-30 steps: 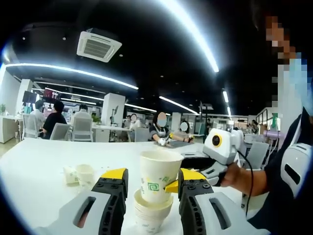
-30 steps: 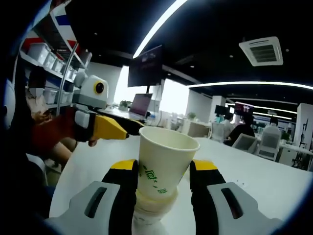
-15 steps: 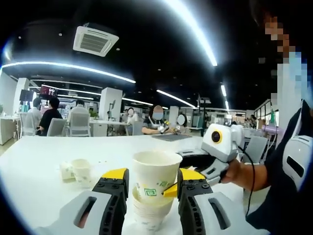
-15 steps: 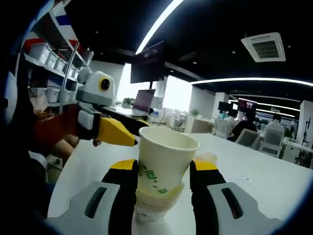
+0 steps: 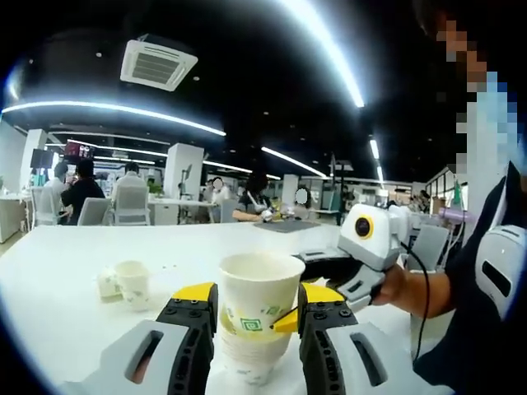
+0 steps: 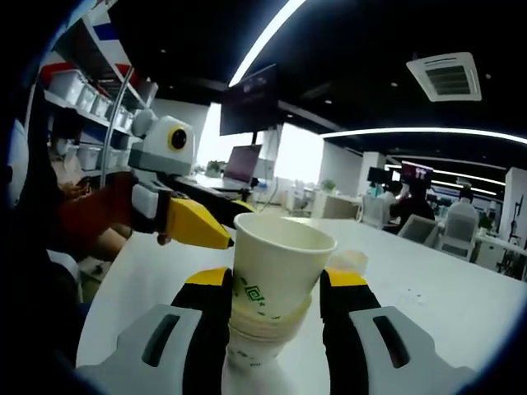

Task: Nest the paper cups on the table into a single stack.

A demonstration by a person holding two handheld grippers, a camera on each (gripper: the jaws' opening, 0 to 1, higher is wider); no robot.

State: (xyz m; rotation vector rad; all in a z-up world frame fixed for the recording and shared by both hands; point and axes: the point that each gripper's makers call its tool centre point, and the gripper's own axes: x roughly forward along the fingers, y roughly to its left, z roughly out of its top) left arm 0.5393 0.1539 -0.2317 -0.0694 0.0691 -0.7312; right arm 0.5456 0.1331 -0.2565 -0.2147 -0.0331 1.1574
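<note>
A stack of white paper cups point(image 5: 249, 360) stands on the white table point(image 5: 58, 313) between my left gripper's point(image 5: 257, 306) jaws, which press its sides. A top cup point(image 5: 258, 288) with green print sits partly down in the stack. My right gripper point(image 5: 298, 290) comes in from the right, one jaw in front of that cup and one behind. In the right gripper view, my right gripper point(image 6: 275, 288) is shut on the top cup point(image 6: 276, 263) above the stack point(image 6: 255, 341). The left gripper's yellow fingertip point(image 6: 199, 228) sits beside the rim. One more cup point(image 5: 132, 282) stands at the left.
A crumpled cup point(image 5: 107, 282) lies beside the loose cup. A cup point(image 6: 349, 262) shows just past my right jaw. The person's sleeve point(image 5: 502, 280) is at the right. People sit at desks point(image 5: 123, 210) far behind the table.
The top cup has gone down deeper into the stack, so less of the stack's rims shows under it. Both grippers keep their hold.
</note>
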